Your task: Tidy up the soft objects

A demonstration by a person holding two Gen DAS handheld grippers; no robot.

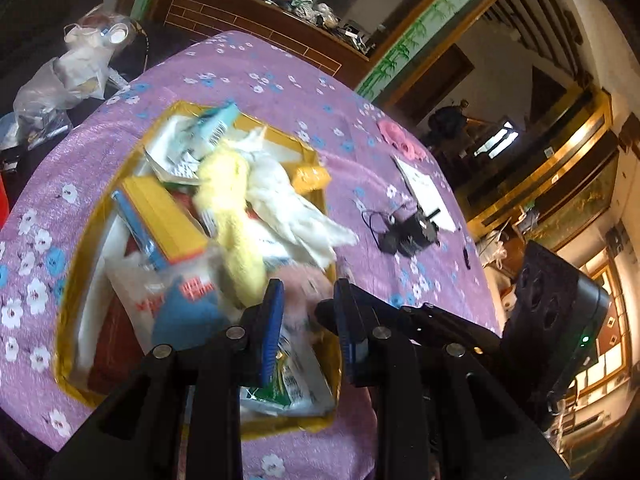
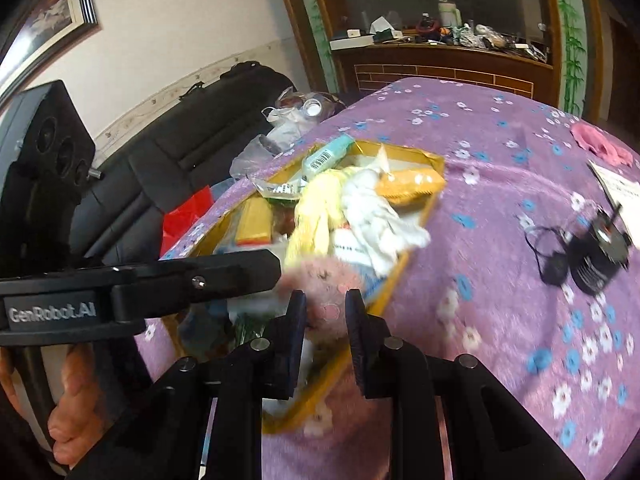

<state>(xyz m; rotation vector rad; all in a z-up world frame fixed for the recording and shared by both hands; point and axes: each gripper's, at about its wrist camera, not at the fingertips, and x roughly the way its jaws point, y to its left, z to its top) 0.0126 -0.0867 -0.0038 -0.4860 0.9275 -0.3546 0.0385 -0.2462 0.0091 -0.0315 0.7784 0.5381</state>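
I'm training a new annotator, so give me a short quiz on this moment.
1. True or false: the gold box stands on a purple flowered cloth.
2. What lies between the jaws of the right gripper? A: pink fluff. B: a yellow towel. C: a red bag.
3. Fill in: the black device lies ___ the box.

Key: 1 true; 2 A; 3 outside.
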